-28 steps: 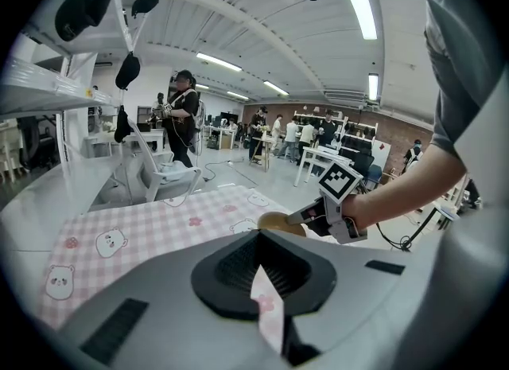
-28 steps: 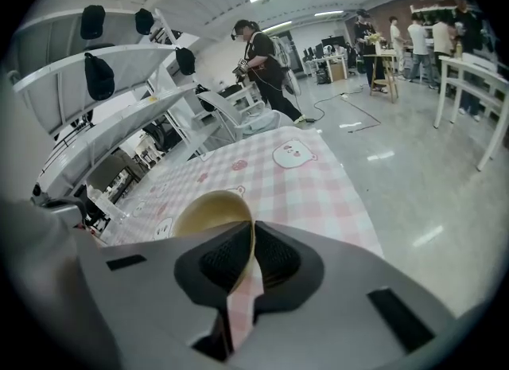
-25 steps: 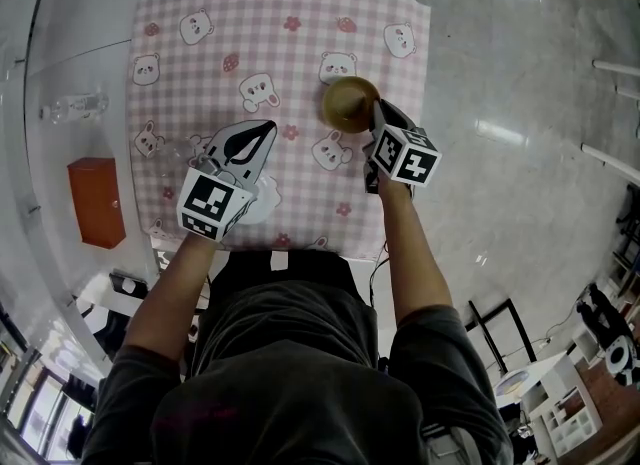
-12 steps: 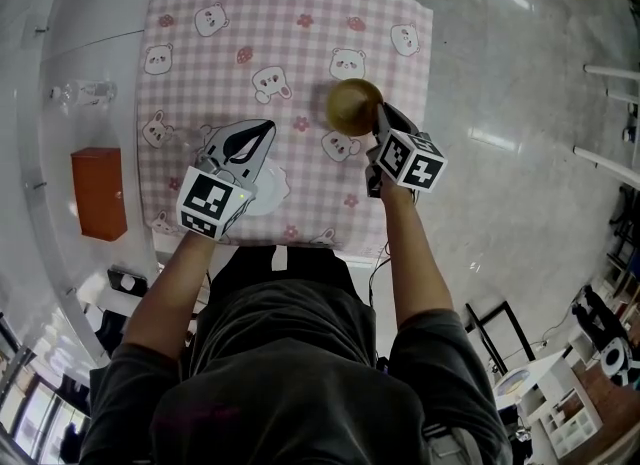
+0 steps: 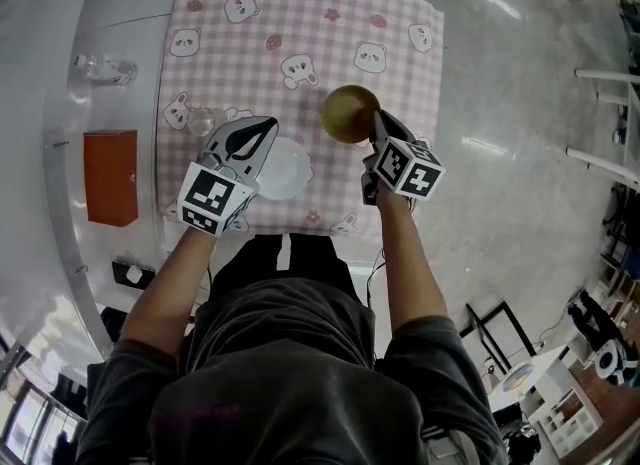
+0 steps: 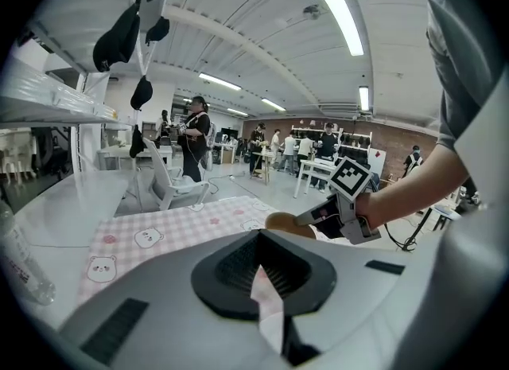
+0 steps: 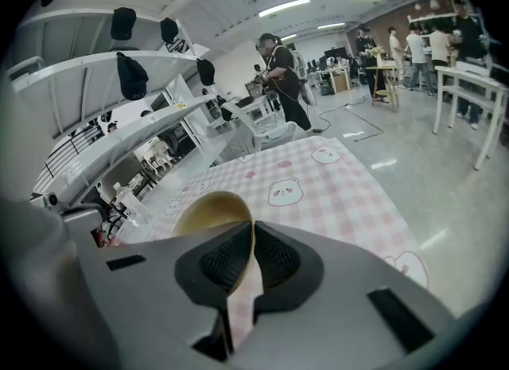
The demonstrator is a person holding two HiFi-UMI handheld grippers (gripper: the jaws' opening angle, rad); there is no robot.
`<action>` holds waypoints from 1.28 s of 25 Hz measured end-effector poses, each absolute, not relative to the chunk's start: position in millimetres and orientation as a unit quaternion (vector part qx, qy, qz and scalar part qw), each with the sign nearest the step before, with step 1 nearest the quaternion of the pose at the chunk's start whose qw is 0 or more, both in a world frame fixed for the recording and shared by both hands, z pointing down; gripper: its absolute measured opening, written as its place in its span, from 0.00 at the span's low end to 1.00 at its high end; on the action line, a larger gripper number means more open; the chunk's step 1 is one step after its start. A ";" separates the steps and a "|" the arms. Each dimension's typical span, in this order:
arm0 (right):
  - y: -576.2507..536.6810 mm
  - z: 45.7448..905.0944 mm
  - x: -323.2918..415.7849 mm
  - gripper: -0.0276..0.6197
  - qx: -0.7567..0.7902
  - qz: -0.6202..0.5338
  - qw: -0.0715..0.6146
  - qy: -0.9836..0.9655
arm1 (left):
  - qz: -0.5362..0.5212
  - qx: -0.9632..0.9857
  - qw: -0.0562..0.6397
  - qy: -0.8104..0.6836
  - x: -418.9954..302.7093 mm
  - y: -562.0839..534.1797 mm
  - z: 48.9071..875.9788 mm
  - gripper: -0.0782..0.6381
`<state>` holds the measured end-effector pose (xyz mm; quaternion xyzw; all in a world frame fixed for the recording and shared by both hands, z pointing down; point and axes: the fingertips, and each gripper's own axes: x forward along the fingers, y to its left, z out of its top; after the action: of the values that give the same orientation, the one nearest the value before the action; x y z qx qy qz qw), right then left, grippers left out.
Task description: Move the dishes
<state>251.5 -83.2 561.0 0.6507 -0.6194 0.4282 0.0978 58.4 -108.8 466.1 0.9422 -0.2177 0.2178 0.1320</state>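
Looked down on a glossy grey floor (image 5: 520,83) and a table under a pink checked cloth (image 5: 400,33) printed with bears. Noted an orange box (image 5: 110,178) on the white surface left of the cloth. Found a white plate (image 5: 290,171) lying on the cloth near its close edge, just right of the left gripper (image 5: 266,130). Saw that gripper's jaws pressed together with nothing between them, only cloth ahead. Found the right gripper (image 5: 377,121) clamped on the rim of a golden-brown bowl (image 5: 348,113), wall pinched between both pads, bowl over the cloth's right half. Spotted a clear bottle (image 5: 100,66) off the cloth to the left and a small glass (image 5: 200,120) at the cloth's left edge.
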 end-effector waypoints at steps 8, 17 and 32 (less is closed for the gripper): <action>-72.6 545.5 214.1 0.07 0.649 0.420 0.098 -0.627 | 0.209 0.944 0.123 -0.225 22.9 -99.6 451.2 0.11; -58.0 533.3 162.1 0.07 0.648 0.421 0.105 -0.626 | 0.198 0.946 0.124 -0.226 -25.8 -86.1 436.5 0.11; -8.2 581.9 84.3 0.07 0.636 0.444 0.114 -0.621 | 0.195 0.939 0.150 -0.240 -98.3 -38.4 478.3 0.11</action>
<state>84.3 -8.2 581.9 0.6358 -0.6210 0.4441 0.1139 -98.3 -38.4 478.3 0.9390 -0.2404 0.1949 0.1497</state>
